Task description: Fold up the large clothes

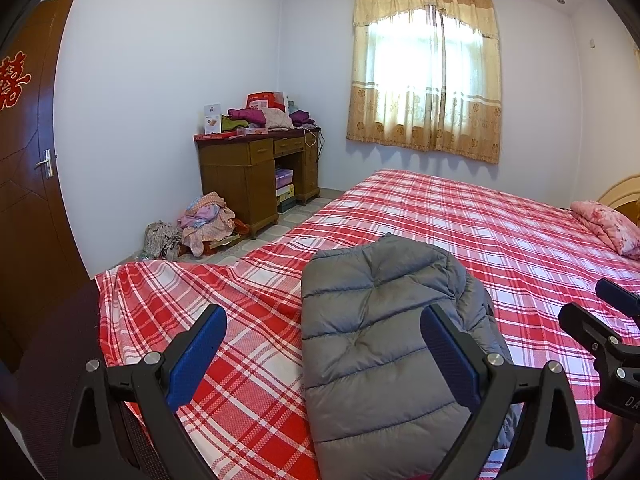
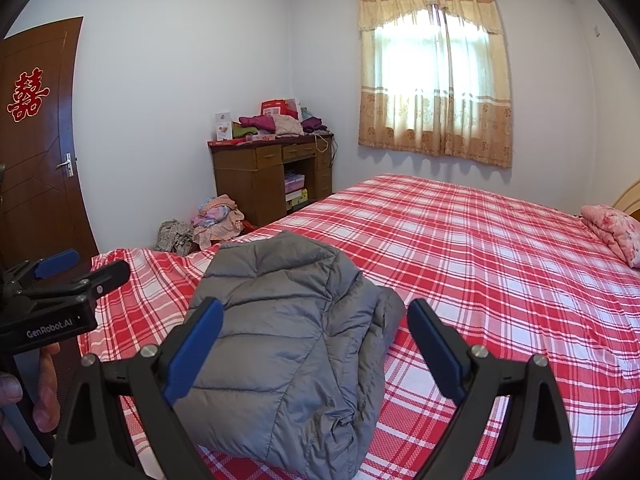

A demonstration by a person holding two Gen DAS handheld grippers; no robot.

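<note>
Tongs [image 1: 324,354] spread, puffy quilted grey jacket [image 1: 384,344]

A home bedroom. A wide bed [image 2: 460,248] in red plaid sheeting fills it. A curtained window [image 2: 436,80] and cluttered wooden desk [image 2: 272,172] stand behind.

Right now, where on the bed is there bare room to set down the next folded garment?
The widest bare stretch of plaid sheet lies right of the grey puffer jacket, running to the pink pillow. A narrower strip sits left of the jacket, toward the bed's corner. The desk top is crowded with clothes and boxes. Both tools, left tool and right tool, are open.
</note>
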